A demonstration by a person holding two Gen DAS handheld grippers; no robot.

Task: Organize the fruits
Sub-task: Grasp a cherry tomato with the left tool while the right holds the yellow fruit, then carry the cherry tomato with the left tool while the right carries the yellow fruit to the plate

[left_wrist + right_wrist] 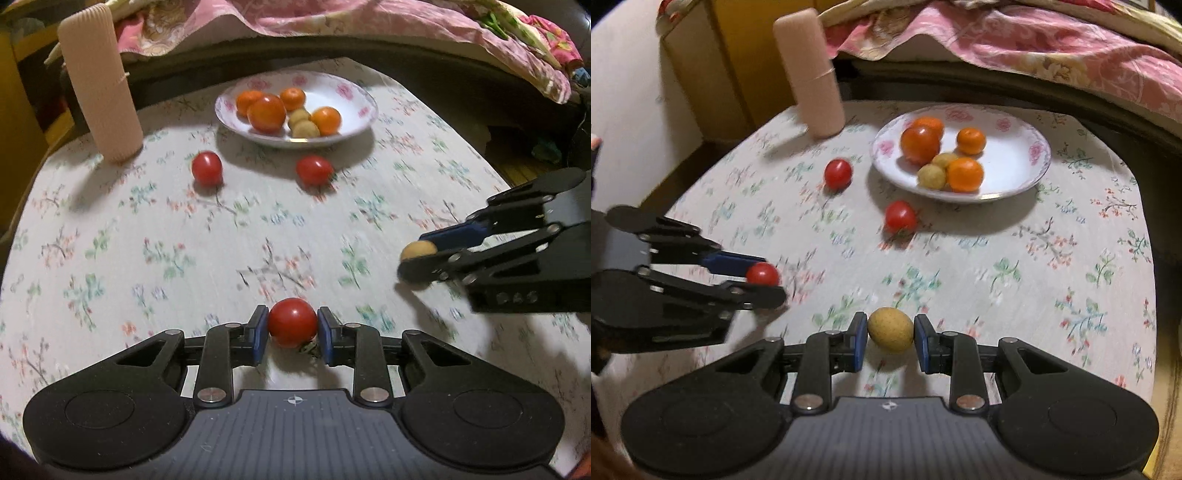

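Observation:
My left gripper (292, 325) is shut on a red tomato (291, 321) just above the tablecloth; it also shows in the right wrist view (762, 280). My right gripper (890, 330) is shut on a small tan fruit (890, 328); it shows at the right of the left wrist view (419, 254). A white floral plate (354, 107) at the far side holds several oranges, a large orange-red tomato (266, 113) and two tan fruits. Two loose red tomatoes (207, 168) (314, 170) lie on the cloth in front of the plate.
A tall ribbed beige cylinder (99, 81) stands at the far left of the table. A pink floral blanket (332, 18) lies behind the table. The floral tablecloth (147, 240) covers the table, whose edges curve off left and right.

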